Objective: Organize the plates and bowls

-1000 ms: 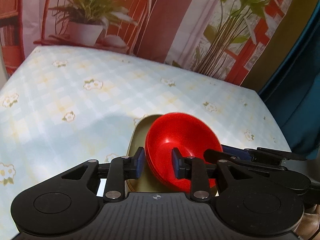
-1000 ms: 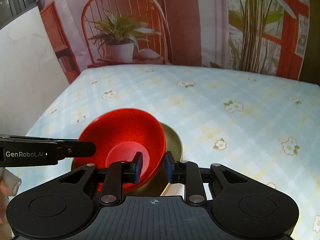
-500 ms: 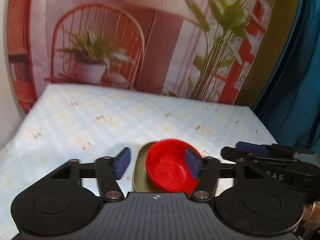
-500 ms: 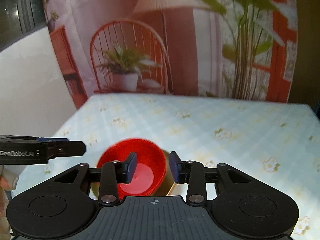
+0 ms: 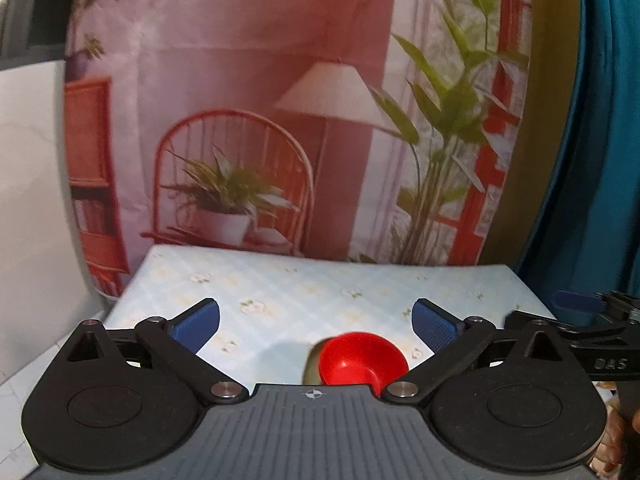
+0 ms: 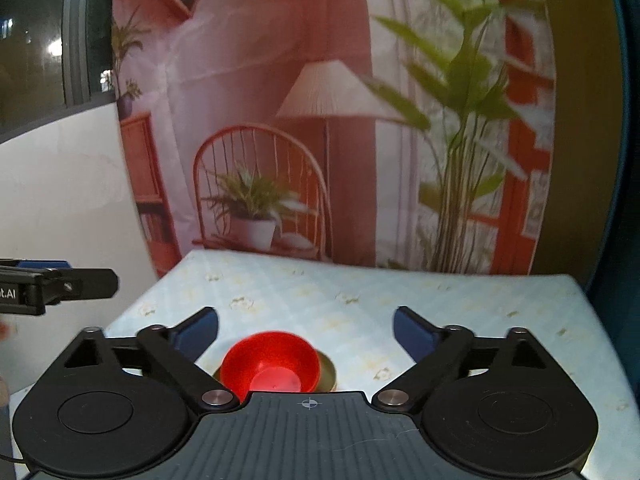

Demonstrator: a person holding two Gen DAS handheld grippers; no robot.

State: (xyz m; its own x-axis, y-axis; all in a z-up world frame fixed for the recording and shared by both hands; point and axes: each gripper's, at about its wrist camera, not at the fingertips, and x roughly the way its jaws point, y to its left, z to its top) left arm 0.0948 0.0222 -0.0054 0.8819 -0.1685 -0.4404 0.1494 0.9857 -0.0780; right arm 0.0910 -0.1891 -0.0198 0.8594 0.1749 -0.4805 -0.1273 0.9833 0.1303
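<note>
- Pink and red, the printed backdrop (image 6: 320, 120) fills the far side of both wrist views, showing a lamp, a wire chair with a potted plant and tall green stems; a teal curtain (image 5: 600, 160) hangs at its right edge.
- Pale blue checked cloth with small flowers covers the table (image 6: 460, 312), which runs from the backdrop toward the cameras; a white wall panel (image 6: 60, 200) stands to its left.
- The left gripper (image 5: 316, 322) sits above the table's near part, its jaws opening and already spread wide, with nothing between the blue pads (image 5: 196, 320); the bowl shows below and beyond them, untouched.
- The right gripper (image 6: 306, 328) is in the same posture, jaws opening and wide apart, empty; its dark blue pads (image 6: 412, 332) stand clear of the bowl on both sides.
- Each gripper shows in the other's view: the right one at the right edge of the left wrist view, the left one at the left edge of the right wrist view.
- The olive-gold plate (image 6: 327, 372) lies flat on the table near its front, mostly hidden under the bowl, so only part of its rim shows.
- The red bowl (image 6: 270, 366) rests upright on that plate, open side up, shifted toward the plate's left side in the right wrist view; its near edge is cut off by the gripper body.
</note>
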